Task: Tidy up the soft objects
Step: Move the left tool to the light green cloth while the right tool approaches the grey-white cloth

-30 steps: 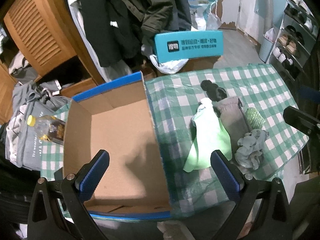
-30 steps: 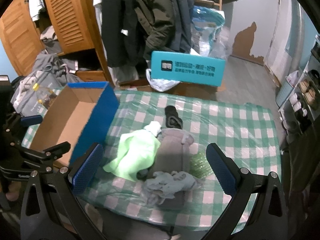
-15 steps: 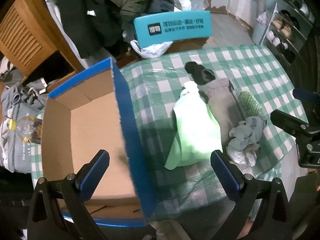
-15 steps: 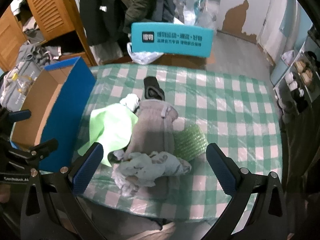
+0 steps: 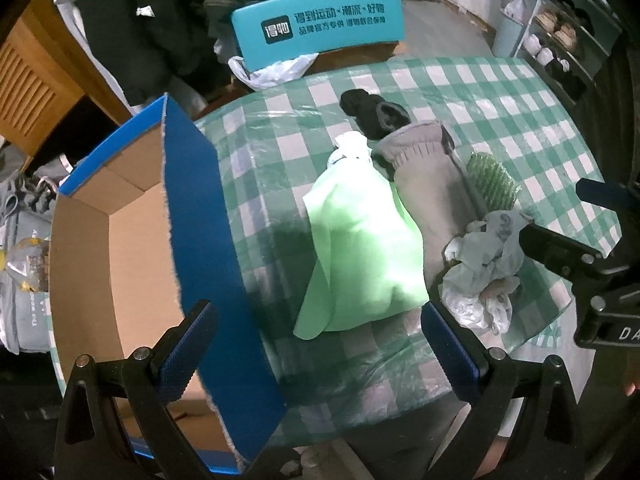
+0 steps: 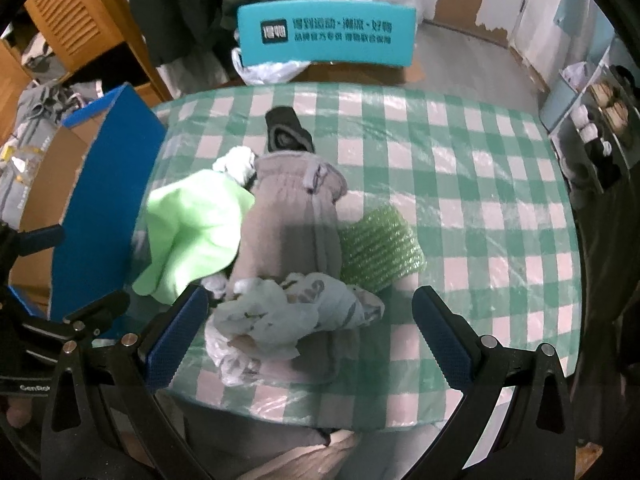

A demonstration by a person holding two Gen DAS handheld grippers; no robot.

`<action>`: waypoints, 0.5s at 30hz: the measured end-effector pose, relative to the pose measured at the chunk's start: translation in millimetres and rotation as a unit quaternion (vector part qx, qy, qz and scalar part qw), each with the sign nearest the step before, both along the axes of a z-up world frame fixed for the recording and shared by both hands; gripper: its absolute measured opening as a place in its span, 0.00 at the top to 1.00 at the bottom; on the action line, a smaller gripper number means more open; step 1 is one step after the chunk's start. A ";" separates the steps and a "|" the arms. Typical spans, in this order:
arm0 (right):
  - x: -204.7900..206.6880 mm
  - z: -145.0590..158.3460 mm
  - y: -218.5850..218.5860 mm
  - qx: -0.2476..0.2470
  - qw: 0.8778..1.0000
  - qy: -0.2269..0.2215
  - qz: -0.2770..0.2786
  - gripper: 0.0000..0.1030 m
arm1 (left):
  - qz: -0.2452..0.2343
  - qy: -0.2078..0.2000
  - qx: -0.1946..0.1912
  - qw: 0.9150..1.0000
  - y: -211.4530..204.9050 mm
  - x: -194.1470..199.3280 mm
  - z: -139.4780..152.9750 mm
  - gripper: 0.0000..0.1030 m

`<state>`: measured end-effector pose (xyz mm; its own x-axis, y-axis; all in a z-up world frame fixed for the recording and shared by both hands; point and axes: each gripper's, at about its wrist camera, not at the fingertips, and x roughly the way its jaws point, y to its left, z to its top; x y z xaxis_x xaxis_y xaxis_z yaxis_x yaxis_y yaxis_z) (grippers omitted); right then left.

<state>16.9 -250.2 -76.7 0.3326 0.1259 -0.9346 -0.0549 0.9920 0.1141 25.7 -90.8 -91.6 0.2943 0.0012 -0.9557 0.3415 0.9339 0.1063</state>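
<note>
A green-and-white checked tablecloth (image 6: 460, 200) covers the table beside an open blue cardboard box (image 5: 200, 240). The crumpled pale patterned cloth (image 6: 288, 316) lies between the right gripper's (image 6: 308, 336) spread, empty fingers.

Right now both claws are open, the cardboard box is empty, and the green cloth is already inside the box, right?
Not quite. The green cloth is not in the cardboard box; it lies on the checked tablecloth beside the box, next to the grey glove. The left wrist view shows this. The rest holds: the left claw and right claw are both open, and the part of the box in view is empty.
</note>
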 end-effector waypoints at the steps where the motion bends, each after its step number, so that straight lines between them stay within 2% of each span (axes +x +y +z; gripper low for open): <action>1: 0.5 -2.2 -0.5 0.000 1.000 0.003 -0.002 0.02 | 0.000 0.002 0.001 1.000 -1.1 0.9 -1.8 0.01; 15: 7.9 -30.2 -9.1 -0.002 0.999 0.045 -0.024 0.02 | -0.008 0.030 0.019 0.999 -19.5 13.7 -34.6 0.01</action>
